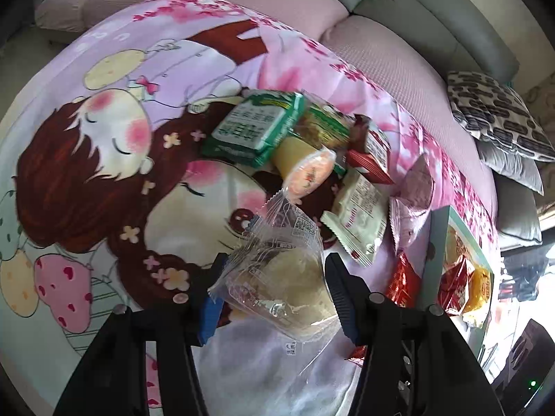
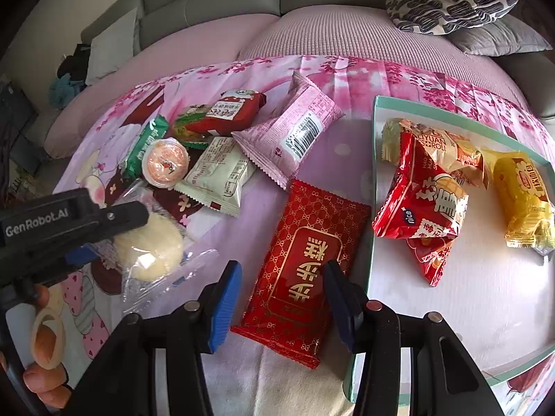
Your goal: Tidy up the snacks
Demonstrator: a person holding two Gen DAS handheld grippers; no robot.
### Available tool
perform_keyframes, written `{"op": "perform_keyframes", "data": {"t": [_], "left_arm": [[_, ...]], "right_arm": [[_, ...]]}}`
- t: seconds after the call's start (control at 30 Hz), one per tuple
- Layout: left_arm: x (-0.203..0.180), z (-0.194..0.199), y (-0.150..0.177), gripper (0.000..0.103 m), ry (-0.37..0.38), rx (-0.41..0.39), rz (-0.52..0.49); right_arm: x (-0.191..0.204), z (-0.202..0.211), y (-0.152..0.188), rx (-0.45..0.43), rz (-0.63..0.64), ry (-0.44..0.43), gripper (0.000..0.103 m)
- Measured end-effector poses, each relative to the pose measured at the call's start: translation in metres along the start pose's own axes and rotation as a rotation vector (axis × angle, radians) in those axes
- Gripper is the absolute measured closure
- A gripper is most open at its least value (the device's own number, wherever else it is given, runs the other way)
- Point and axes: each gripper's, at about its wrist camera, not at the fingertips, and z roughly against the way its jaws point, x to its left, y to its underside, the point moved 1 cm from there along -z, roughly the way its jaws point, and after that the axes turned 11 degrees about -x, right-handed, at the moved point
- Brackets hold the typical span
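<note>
Here the left tool (image 1: 274,291) was clenched on a clear-wrapped pale bun (image 1: 277,277), held just above the cartoon-print blanket (image 1: 104,159). The right tool (image 2: 282,298) hung released, its jaws apart over a red gold-lettered packet (image 2: 305,274) lying flat just left of the teal-rimmed tray (image 2: 373,208). Inside the tray lay a red egg-roll bag (image 2: 423,208) and a yellow packet (image 2: 522,201). Further left of the tray sat a loose pile: a pink packet (image 2: 291,135), a cream packet (image 2: 218,173), an orange-lidded jelly cup (image 2: 165,166) and a green packet (image 2: 145,145)
</note>
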Motion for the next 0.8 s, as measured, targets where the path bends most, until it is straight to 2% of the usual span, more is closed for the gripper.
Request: {"op": "perform_keyframes", "data": {"t": [0.2, 0.37, 0.53, 0.8], "left_arm": [[-0.004, -0.004, 0.001, 0.046, 0.012, 0.01, -0.02], [-0.008, -0.007, 0.001, 0.046, 0.022, 0.018, -0.033], [-0.012, -0.007, 0.001, 0.046, 0.037, 0.027, -0.049], [-0.013, -0.008, 0.001, 0.046, 0.041, 0.034, -0.053]], "right_arm": [[-0.005, -0.001, -0.002, -0.003, -0.045, -0.049, 0.049], [-0.005, 0.0, -0.002, 0.007, -0.088, -0.152, 0.05], [-0.004, 0.004, 0.0, 0.001, -0.058, -0.043, 0.051], [-0.001, 0.003, 0.004, 0.054, -0.048, 0.021, 0.051]]}}
